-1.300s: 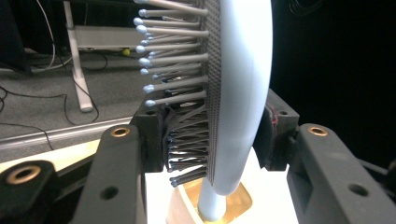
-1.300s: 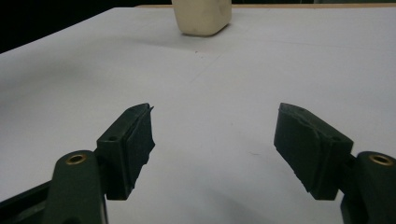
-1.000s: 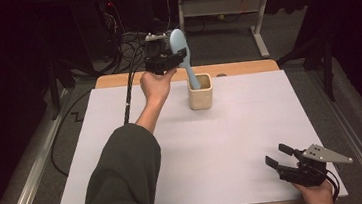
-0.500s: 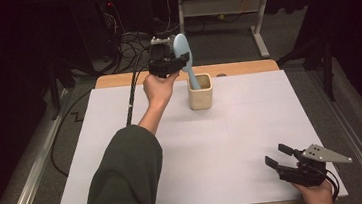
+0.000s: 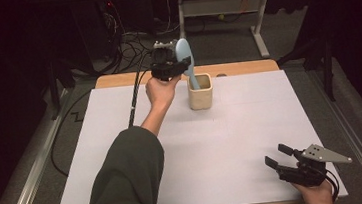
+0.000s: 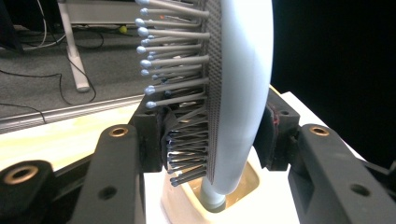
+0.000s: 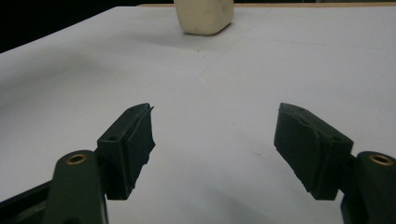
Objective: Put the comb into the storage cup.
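Hairbrush (image 5: 184, 56) stands handle-down in the cup (image 5: 200, 92), head clamped by the left gripper (image 5: 168, 69) on an outstretched arm. Left gripper view: pads squeeze bristles and back, keeping it upright. Right gripper (image 7: 212, 140) gapes wide and empty, the cup well ahead.

Table top (image 5: 233, 142): white sheet over a wooden board.
Wooden edge (image 5: 246, 67): bare strip along the far side.
Floor (image 5: 223, 40): grey, with loose cables (image 5: 126, 47) and a metal stand (image 5: 258, 34).
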A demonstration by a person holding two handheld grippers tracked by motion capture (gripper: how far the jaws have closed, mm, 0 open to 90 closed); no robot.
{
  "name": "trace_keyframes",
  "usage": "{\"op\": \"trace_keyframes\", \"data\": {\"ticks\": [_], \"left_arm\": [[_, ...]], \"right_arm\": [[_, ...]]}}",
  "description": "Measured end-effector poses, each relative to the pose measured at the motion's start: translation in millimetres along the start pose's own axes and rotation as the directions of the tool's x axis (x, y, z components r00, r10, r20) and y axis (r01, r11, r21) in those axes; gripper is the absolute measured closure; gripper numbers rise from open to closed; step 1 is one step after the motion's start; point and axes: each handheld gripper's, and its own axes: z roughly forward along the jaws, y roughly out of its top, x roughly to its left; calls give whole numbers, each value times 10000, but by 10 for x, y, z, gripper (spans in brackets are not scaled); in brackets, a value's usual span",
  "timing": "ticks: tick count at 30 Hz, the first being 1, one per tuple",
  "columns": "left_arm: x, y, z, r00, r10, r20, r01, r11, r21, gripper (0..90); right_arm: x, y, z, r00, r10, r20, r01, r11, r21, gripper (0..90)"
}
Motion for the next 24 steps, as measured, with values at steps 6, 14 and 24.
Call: {"op": "trace_keyframes", "data": {"ticks": [6, 14, 24], "left_arm": [[-25, -29, 44, 10000, 75, 25, -75, 9999, 91, 530], [-58, -61, 91, 9998, 170, 70, -171, 9996, 210, 528], [-104, -113, 169, 9995, 243, 213, -251, 9989, 390, 523]], "right_arm": [[-3, 0, 1, 10000, 0, -21, 0, 10000, 18, 291], [-1, -1, 5, 10000, -33, -21, 33, 10000, 32, 292], [1, -1, 3, 10000, 0, -56, 0, 10000, 17, 292]]}}
